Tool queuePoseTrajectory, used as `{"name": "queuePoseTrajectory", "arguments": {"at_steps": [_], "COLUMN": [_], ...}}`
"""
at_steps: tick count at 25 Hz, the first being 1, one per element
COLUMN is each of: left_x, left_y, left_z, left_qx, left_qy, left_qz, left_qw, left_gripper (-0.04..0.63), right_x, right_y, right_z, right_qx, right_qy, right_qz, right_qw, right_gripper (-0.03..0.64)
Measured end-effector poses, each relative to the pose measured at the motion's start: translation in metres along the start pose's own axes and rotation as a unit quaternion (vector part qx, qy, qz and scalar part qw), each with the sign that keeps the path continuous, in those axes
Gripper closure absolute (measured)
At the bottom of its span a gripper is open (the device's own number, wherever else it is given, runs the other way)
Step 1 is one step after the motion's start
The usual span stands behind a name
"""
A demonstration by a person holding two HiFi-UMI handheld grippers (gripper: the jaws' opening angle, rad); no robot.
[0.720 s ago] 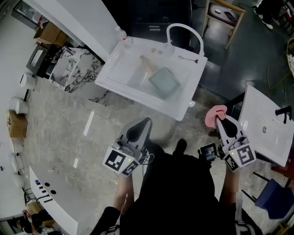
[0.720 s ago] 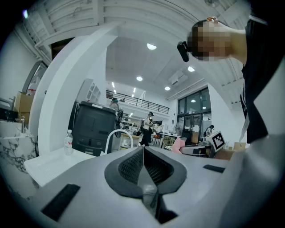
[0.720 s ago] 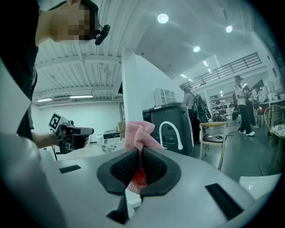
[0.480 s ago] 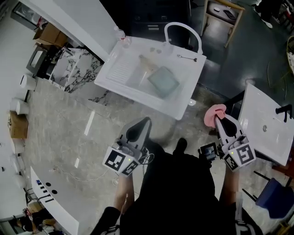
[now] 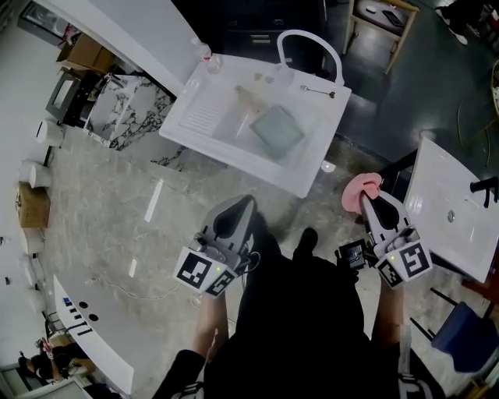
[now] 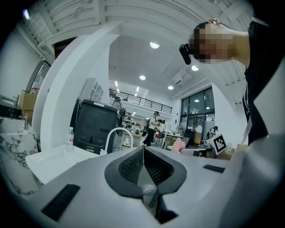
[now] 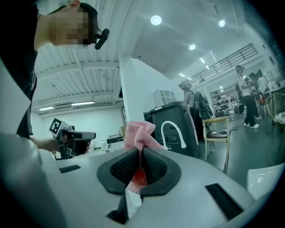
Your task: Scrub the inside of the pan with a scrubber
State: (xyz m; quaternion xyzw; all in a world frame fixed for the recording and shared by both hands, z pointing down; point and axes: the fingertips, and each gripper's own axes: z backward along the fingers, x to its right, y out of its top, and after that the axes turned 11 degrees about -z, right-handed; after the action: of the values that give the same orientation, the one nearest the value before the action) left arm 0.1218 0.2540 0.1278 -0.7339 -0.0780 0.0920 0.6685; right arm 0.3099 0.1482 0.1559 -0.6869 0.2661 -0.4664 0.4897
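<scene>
The pan (image 5: 277,131), square and pale grey-green, lies in the basin of the white sink unit (image 5: 312,167) with an arched faucet (image 5: 312,43), well ahead of both grippers. My right gripper (image 5: 365,196) is shut on a pink mesh scrubber (image 5: 361,187); in the right gripper view the scrubber (image 7: 139,132) sticks up from between the closed jaws of the gripper (image 7: 140,152). My left gripper (image 5: 240,206) is shut and empty, its pads (image 6: 133,164) meeting with nothing between them. Both grippers are held in the air over the floor, short of the sink.
A spoon (image 5: 320,93) and a clear bottle (image 5: 204,54) sit on the sink unit's top. A second white basin (image 5: 452,210) stands at the right, with a blue stool (image 5: 464,335) near it. A wooden chair (image 5: 382,23) stands behind, and a white counter (image 5: 93,335) lies at the lower left.
Both grippers have shifted slightly forward toward the sink; the right one still holds the pink scrubber, and the left stays shut.
</scene>
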Motion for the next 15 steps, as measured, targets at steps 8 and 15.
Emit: {"name": "queuePoseTrajectory", "arguments": {"at_steps": [8,15], "left_x": [-0.001,-0.033], "left_y": [-0.010,-0.022], "left_z": [-0.004,-0.021], "left_qx": [-0.016,-0.026], "left_qy": [0.002,0.003], "left_qz": [0.003,0.024], "left_qw": [0.9999,0.9994], "left_gripper": [0.561,0.560], "right_x": [-0.006,-0.009], "right_y": [-0.011,-0.019], "right_z": [-0.017,-0.047], "right_qx": [0.003,-0.019], "right_qy": [0.017,0.020], "right_qz": [-0.018,-0.019], "right_qw": [1.000,0.999], "right_gripper": [0.578,0.578]}}
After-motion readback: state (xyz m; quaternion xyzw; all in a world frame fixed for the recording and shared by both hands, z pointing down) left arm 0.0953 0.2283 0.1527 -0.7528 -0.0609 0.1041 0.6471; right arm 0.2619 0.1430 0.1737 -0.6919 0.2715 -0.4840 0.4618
